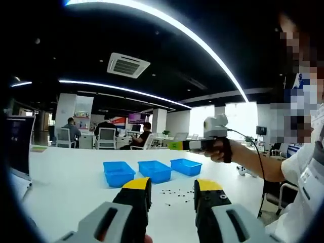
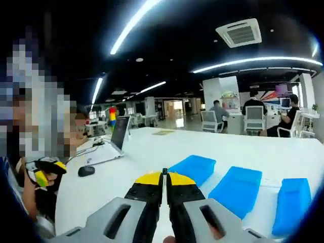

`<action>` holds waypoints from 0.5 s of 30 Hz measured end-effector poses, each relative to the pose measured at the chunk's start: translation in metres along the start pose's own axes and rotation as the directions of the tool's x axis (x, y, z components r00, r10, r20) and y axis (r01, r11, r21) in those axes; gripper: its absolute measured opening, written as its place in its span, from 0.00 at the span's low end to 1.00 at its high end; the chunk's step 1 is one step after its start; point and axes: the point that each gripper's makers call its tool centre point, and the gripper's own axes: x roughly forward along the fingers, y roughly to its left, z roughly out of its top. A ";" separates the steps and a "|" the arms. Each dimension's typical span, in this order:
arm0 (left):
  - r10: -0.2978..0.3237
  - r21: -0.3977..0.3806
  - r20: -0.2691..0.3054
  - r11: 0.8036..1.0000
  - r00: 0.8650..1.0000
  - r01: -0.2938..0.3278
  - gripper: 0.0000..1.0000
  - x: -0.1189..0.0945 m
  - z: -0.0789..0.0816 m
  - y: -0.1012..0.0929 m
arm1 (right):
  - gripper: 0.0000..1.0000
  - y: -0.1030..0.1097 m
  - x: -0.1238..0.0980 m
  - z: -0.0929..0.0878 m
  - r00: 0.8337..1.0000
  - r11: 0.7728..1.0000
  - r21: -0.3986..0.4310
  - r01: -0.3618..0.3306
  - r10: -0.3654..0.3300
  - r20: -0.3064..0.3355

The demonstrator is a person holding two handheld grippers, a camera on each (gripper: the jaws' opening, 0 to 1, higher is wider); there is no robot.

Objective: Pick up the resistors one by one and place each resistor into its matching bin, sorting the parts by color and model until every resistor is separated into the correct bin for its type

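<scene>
Three blue bins (image 1: 118,172) (image 1: 154,170) (image 1: 186,166) stand in a row on the white table (image 1: 71,177). Small dark resistors (image 1: 178,193) lie scattered in front of them. My left gripper (image 1: 172,190) hovers low over the table, open, with the scattered parts seen between its yellow tips. A hand holds my right gripper (image 1: 173,145) above the bins. In the right gripper view my right gripper (image 2: 164,174) is shut, with a tiny dark resistor (image 2: 164,170) pinched at the tips. It is high over the bins (image 2: 195,167) (image 2: 238,188) (image 2: 291,202).
A laptop (image 2: 119,134) and a black mouse (image 2: 86,170) sit on the table's far side. Another screen (image 1: 17,144) stands at the table's edge. Several people sit at desks (image 1: 106,134) in the background. The person's body (image 1: 304,172) is close beside the table.
</scene>
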 end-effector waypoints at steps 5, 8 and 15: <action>0.006 -0.002 0.006 1.000 1.000 -0.006 0.36 -0.002 0.001 0.002 | 0.06 -0.017 0.053 0.004 0.999 0.998 -0.058 0.019 -0.022 -0.048; 0.008 -0.001 0.012 1.000 1.000 -0.008 0.36 -0.004 0.003 0.003 | 0.06 -0.027 0.083 0.002 0.997 0.998 -0.050 0.030 -0.033 -0.073; 0.017 0.005 0.028 1.000 0.999 -0.017 0.36 -0.009 0.008 0.004 | 0.06 -0.051 0.135 -0.026 0.982 0.991 -0.100 0.091 -0.106 -0.156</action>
